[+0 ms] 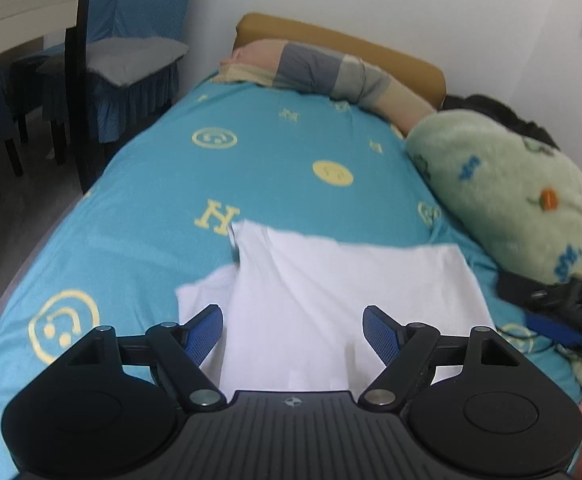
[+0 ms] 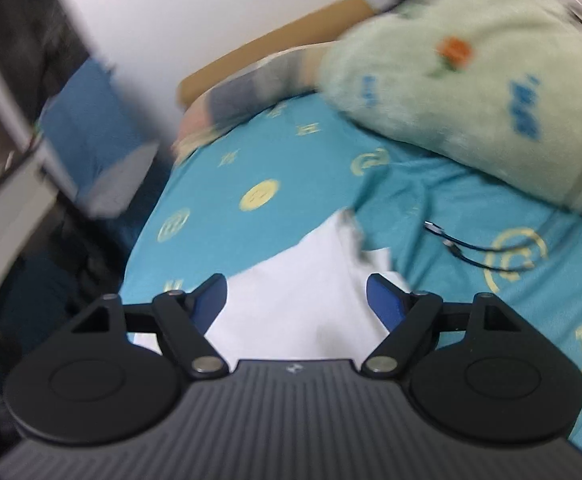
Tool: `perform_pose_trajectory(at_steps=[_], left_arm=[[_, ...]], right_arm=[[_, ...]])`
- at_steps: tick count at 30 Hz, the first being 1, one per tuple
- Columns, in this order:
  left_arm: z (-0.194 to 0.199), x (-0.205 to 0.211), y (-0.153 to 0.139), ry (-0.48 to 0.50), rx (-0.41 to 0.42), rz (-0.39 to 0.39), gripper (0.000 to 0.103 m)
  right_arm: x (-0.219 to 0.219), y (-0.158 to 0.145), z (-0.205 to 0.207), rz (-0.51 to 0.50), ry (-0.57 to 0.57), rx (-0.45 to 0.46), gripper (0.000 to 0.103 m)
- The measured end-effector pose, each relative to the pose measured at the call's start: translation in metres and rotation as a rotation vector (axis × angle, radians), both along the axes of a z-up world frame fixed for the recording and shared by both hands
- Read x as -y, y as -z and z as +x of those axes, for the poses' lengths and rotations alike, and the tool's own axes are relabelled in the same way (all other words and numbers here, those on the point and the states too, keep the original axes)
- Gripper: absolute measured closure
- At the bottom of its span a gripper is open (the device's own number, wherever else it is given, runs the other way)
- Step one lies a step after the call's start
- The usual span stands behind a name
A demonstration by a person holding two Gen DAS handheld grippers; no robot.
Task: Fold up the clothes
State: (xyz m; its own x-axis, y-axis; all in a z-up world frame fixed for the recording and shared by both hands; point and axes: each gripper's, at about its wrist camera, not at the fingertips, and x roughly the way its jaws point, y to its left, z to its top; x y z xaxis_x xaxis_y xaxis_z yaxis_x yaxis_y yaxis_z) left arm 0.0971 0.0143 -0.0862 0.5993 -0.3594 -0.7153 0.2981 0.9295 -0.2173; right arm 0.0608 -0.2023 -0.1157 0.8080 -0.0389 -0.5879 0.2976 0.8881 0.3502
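A white garment (image 1: 323,296) lies partly folded on a teal bed sheet (image 1: 179,184) with yellow smiley and H prints. My left gripper (image 1: 293,334) is open and empty, hovering over the garment's near part. The right gripper's black body (image 1: 563,304) shows at the right edge of the left wrist view, beside the garment. In the blurred right wrist view the white garment (image 2: 303,292) lies between the open jaws of my right gripper (image 2: 297,300), which holds nothing.
A fluffy green blanket (image 1: 519,196) lies along the bed's right side, with a striped beige and grey pillow (image 1: 331,68) and brown headboard (image 1: 355,44) at the far end. A blue-covered chair (image 1: 131,64) stands left of the bed. A black cable (image 2: 479,248) lies on the sheet.
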Motion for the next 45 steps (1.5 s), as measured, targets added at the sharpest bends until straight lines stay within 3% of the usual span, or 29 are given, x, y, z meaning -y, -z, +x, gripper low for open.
perform_pose_trajectory(at_steps=[2,3,5,9,13,21,26,31,35,37,38,39,45], left_arm=[[0.000,0.004,0.006,0.014,-0.009,0.016,0.024],[0.000,0.007,0.010,0.021,-0.010,0.029,0.024],[0.002,0.011,0.019,0.021,-0.019,0.065,0.024],[0.016,0.017,0.048,0.012,-0.097,0.159,0.023],[0.021,0.016,0.054,0.006,-0.116,0.146,0.022],[-0.004,0.012,0.028,0.039,-0.086,0.150,0.024],[-0.004,0.014,0.048,0.048,-0.127,0.183,0.022],[-0.003,0.008,0.039,0.027,-0.144,0.141,0.023],[-0.011,-0.014,0.017,-0.012,-0.194,-0.036,0.023],[-0.016,-0.035,0.008,-0.058,-0.252,-0.218,0.021],[-0.018,-0.046,0.007,-0.079,-0.286,-0.301,0.020],[-0.019,-0.056,0.008,-0.099,-0.319,-0.370,0.020],[-0.021,-0.079,0.043,-0.199,-0.517,-0.539,0.017]], right_arm=[[-0.013,0.006,0.007,-0.054,-0.064,-0.032,0.041],[-0.016,0.013,0.011,-0.066,-0.083,-0.055,0.051],[-0.016,0.028,0.021,-0.068,-0.106,-0.116,0.059],[-0.014,0.061,0.038,-0.131,-0.162,-0.260,0.061],[-0.007,0.063,0.038,-0.074,-0.154,-0.273,0.061],[-0.009,0.033,0.006,-0.005,-0.135,-0.217,0.059],[-0.010,0.059,0.004,0.031,-0.150,-0.283,0.060],[-0.012,0.048,0.001,0.033,-0.136,-0.257,0.059],[-0.005,0.031,-0.017,0.167,-0.129,-0.199,0.055],[0.001,0.028,-0.029,0.299,-0.127,-0.160,0.038],[0.004,0.029,-0.035,0.383,-0.116,-0.141,0.020],[0.008,0.030,-0.042,0.468,-0.103,-0.123,0.013],[0.023,0.072,-0.062,0.862,0.000,-0.170,0.013]])
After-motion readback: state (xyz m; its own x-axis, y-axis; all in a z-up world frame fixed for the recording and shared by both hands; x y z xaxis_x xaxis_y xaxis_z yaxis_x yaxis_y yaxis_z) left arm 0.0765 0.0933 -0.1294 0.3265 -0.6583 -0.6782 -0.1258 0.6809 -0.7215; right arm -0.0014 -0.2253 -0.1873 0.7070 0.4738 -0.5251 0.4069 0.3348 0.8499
